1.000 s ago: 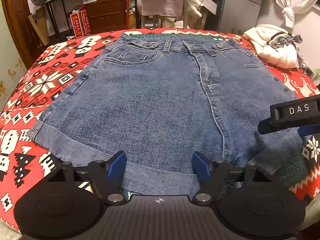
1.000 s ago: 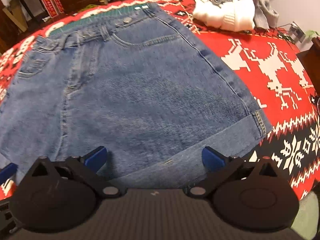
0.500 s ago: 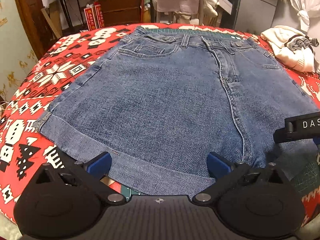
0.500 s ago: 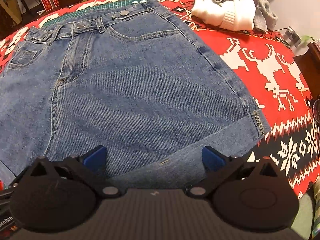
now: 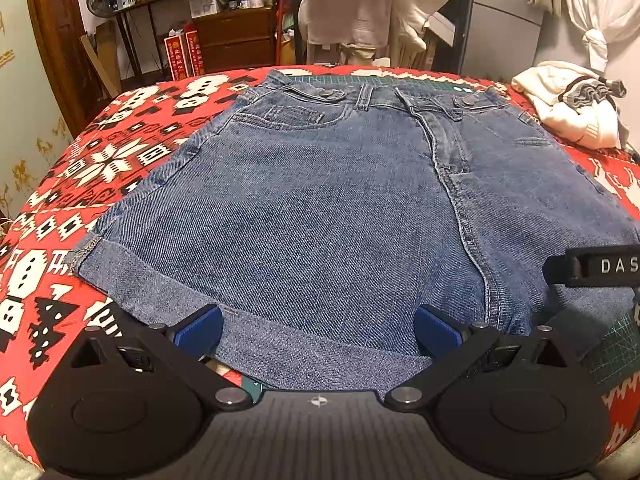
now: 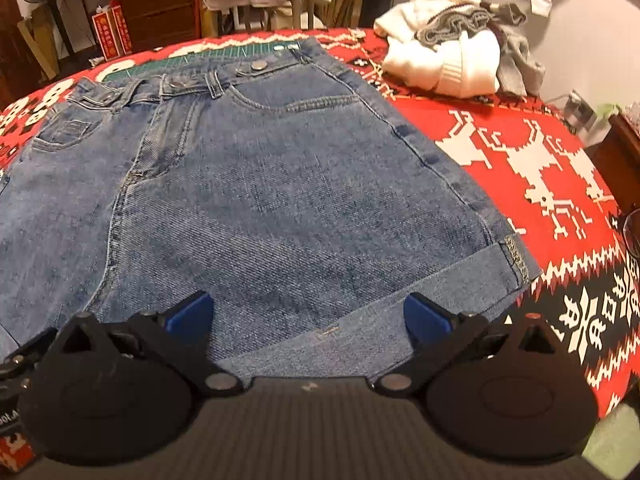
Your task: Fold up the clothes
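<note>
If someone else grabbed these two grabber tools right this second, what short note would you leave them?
Left gripper: open, empty, over the near cuff of the shorts' left leg.
Right gripper: open, empty, over the right leg's cuff.
Denim shorts: spread flat, front up, waistband far, on the red patterned cloth. A white and grey clothes pile sits at the far right.
Done: shorts laid out. No fold made.
Left: probably grip both cuffs, fold, then do the pile.

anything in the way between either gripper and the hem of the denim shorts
Nothing visible. The left gripper and right gripper are both open right at the cuffed hem of the denim shorts, with only denim between the fingers. The white sweater pile lies off to the right, apart from the shorts.
</note>
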Motion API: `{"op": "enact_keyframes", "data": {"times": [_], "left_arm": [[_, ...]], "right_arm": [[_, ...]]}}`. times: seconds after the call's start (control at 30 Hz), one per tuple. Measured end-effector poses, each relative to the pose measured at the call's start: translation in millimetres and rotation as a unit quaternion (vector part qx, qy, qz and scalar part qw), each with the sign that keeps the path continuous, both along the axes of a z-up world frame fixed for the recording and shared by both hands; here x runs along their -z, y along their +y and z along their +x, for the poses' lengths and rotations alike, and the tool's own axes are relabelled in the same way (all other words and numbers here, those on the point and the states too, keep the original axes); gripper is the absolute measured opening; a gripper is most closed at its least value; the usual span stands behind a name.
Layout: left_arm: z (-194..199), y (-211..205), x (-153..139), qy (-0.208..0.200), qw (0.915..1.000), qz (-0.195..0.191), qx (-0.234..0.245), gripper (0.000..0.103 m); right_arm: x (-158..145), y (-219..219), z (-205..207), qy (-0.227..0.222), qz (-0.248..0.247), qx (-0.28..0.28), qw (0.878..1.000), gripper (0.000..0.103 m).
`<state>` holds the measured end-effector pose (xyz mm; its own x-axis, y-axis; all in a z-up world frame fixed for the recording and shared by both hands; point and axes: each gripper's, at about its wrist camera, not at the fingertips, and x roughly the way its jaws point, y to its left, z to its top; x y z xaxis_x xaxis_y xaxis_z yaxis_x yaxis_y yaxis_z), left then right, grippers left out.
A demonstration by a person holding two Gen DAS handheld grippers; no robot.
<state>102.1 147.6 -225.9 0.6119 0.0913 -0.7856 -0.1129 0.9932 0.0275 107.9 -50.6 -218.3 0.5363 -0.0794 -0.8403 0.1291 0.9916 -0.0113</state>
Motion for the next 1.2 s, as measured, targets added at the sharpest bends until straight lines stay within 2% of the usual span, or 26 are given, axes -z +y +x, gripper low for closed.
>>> {"op": "enact_keyframes", "data": {"times": [0.3,0.4,0.47,0.6,0.7,0.8,0.97,1.07,1.2], "left_arm": [[2,4,-2,0.003,0.9999,-0.008,0.011,0.102],[-2,14,-8,-0.006,0.9989,-0.046,0.005,0.097],[-6,21,-15,-0.016,0.9965,-0.082,0.005,0.090],[-19,31,-29,-0.033,0.9882,-0.148,0.020,0.088],[-30,35,-39,-0.044,0.9793,-0.194,0.039,0.085],[-40,39,-41,-0.044,0.9695,-0.237,0.045,0.080],[-51,44,-34,-0.022,0.9510,-0.306,0.039,0.067],[-52,45,-28,-0.006,0.9417,-0.335,0.035,0.059],[-51,45,-23,0.003,0.9297,-0.367,0.037,0.058]], "right_arm": [[-5,0,8,0.018,0.001,-0.019,1.000,0.102],[-14,-1,4,0.005,0.015,-0.025,1.000,0.102],[-27,-3,-3,-0.022,0.037,-0.028,0.999,0.102],[-51,-8,-19,-0.072,0.093,-0.037,0.992,0.101],[-59,-11,-33,-0.077,0.167,-0.037,0.982,0.091],[-56,-8,-43,-0.059,0.219,-0.040,0.973,0.078],[-45,-5,-57,-0.019,0.292,-0.039,0.956,0.050],[-28,-12,-60,0.017,0.336,-0.012,0.942,0.046],[-7,-21,-62,0.049,0.420,0.026,0.906,0.046]]}}
